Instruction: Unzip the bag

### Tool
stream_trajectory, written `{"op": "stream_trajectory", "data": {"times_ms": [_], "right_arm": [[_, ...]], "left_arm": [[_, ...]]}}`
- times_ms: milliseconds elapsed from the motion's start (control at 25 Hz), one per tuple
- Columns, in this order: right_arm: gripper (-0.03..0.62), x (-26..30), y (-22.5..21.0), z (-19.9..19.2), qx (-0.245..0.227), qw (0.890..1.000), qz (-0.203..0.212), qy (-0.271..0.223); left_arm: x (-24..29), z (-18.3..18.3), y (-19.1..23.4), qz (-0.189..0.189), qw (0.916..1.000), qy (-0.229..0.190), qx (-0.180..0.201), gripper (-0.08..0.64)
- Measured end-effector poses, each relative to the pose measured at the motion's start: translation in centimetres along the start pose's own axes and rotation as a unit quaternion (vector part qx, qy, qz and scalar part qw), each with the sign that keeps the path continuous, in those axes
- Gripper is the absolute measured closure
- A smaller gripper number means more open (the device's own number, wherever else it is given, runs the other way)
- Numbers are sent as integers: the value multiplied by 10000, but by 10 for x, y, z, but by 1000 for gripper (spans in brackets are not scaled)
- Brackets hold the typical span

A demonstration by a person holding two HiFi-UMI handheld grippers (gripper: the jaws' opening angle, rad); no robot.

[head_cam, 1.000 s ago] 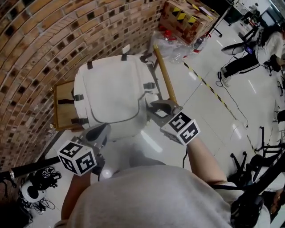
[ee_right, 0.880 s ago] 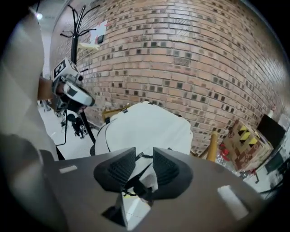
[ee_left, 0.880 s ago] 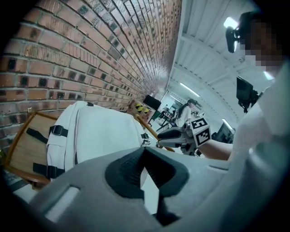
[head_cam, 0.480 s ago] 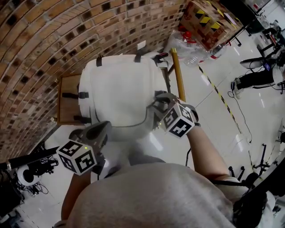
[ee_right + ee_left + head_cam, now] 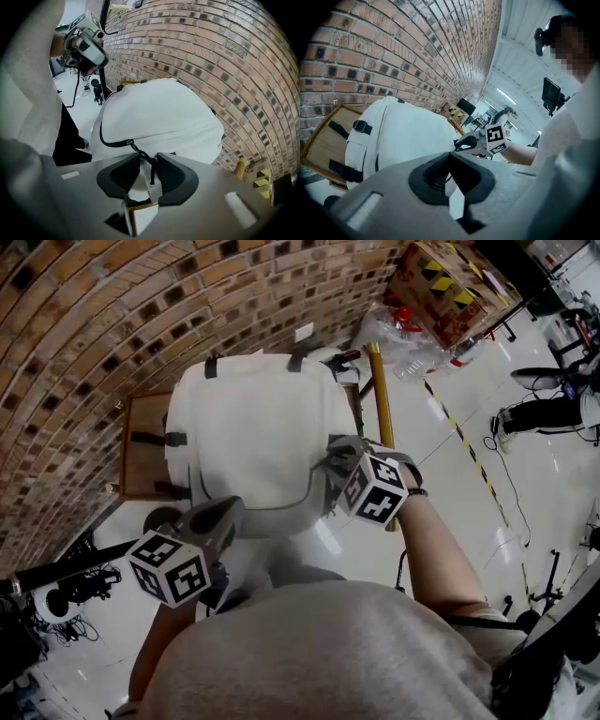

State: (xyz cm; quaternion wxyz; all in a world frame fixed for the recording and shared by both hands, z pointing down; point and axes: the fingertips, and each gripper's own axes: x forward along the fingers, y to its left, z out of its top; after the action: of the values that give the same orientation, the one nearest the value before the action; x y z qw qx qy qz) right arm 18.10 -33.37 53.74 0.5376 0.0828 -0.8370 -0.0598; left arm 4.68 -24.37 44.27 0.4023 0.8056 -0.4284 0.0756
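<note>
Only right gripper view shows zipper pull [image 5: 143, 153] between just-closing right tool [image 5: 147, 159]

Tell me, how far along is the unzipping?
Done: nothing; the bag has its zip closed. In hand: the right tool has just been closing its jaws around the zip pull, not yet pinching it. Left: pinch it and drag it along the zip.

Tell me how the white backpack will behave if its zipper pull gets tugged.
The backpack looks full and rounded, so it probably holds its shape, though the fabric may pucker when pulled. It seems to lie loose on a wooden seat, so a tug could slide it. The pull cord looks limp.
</note>
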Motion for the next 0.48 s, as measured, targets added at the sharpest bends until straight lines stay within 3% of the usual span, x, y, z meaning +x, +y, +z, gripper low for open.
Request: {"op": "stream_trajectory", "data": {"times_ms": [200, 480], "right_arm": [[543, -1, 3, -2, 59, 9999, 95, 26], [563, -5, 18, -5, 119, 9995, 81, 298]], "left_arm": [[3, 1, 1, -42, 10000, -22, 22, 558], [-5, 2, 3, -130, 9999, -67, 27, 558]]}}
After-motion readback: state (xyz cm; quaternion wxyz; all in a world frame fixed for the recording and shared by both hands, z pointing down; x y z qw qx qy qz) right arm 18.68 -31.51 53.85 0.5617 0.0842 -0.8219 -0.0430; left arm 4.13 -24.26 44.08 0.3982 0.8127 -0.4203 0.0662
